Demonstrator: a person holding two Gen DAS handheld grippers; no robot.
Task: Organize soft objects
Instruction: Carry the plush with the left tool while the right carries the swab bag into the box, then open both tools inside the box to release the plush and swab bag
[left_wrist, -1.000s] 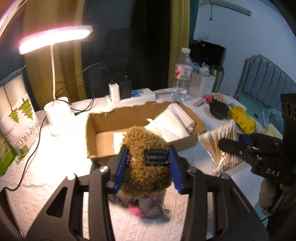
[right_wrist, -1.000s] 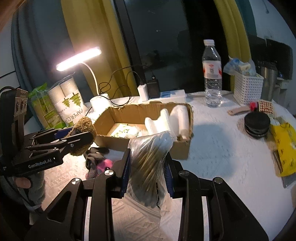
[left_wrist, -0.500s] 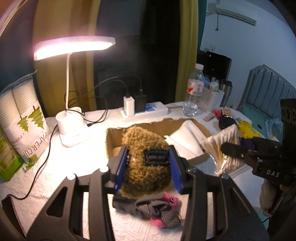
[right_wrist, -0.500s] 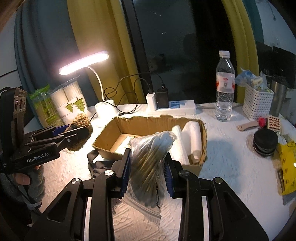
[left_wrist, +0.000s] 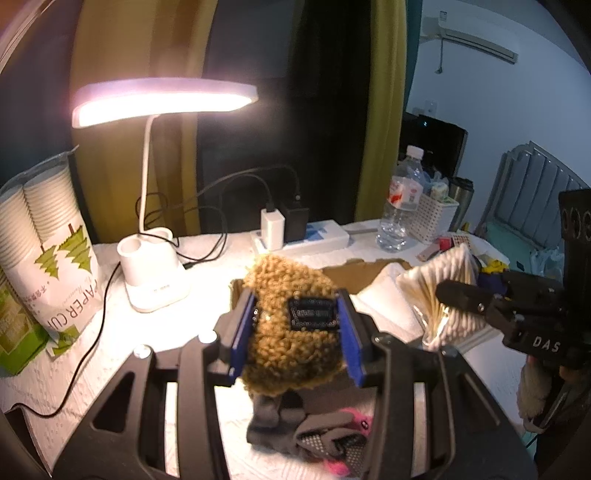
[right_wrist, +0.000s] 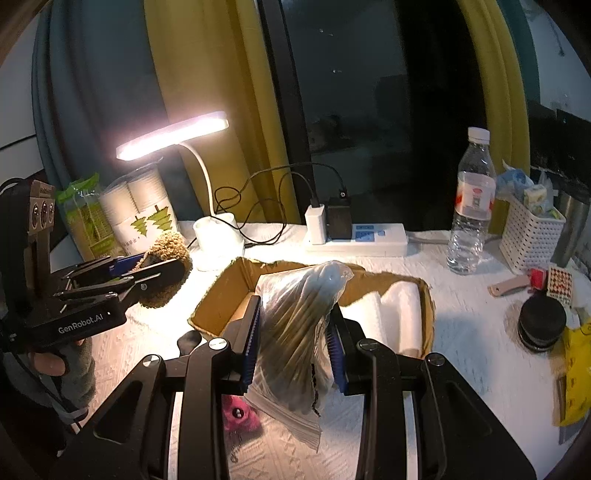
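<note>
1. Fuzzy brown pouch (left_wrist: 291, 328) is clamped in my left gripper (left_wrist: 295, 332), left of the cardboard box (right_wrist: 225, 295).
2. Right gripper (right_wrist: 293, 341) pinches the swab bag (right_wrist: 299, 332), closer to that box, dead ahead.

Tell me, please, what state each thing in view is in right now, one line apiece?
Left gripper: shut on the fuzzy brown pouch, held above the table.
Right gripper: shut on the bag of cotton swabs.
Desk lamp: switched on.
Cardboard box: open, white rolls lying inside.
Water bottle: upright, capped.
Grey and pink glove: lying on the table.
</note>
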